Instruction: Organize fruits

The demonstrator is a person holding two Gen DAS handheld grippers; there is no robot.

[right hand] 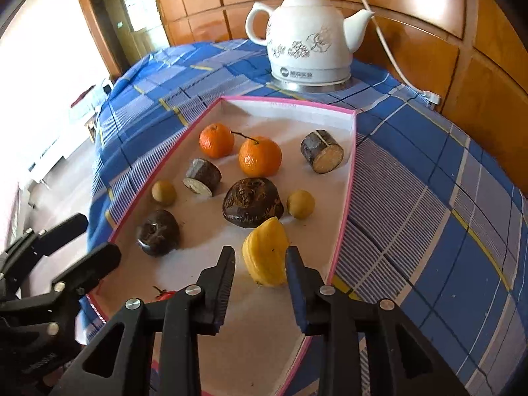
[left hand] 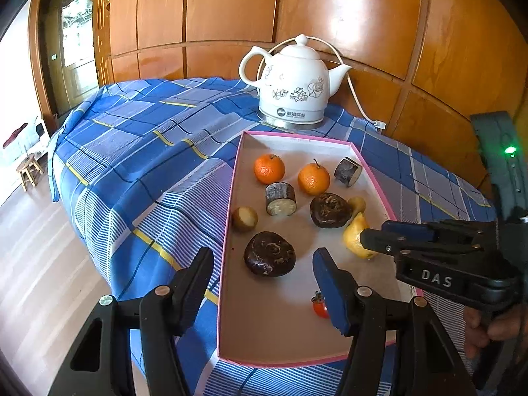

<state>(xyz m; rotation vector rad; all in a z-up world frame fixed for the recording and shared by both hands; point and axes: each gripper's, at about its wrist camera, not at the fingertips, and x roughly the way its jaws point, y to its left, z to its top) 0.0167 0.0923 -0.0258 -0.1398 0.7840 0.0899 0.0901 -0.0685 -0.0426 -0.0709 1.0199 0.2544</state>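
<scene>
So my right gripper [right hand: 260, 265] is spread open around the yellow starfruit [right hand: 265, 253] in the pink-rimmed tray [right hand: 346, 204], lined up to grab; left gripper [left hand: 264, 277] hangs open over the near end.

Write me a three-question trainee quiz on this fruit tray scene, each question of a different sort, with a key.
1. True or false: the right gripper is shut on the ridged yellow star fruit.
2. Multiple choice: how many round orange tangerines, such as this one, lie in the pink-rimmed cardboard tray? A) one B) two C) four
3. Fill in: behind the tray, on the blue checked tablecloth, stands a white ceramic ____ with a flower pattern.

Key:
1. False: its fingers stand on either side of the fruit with gaps showing.
2. B
3. kettle
</scene>
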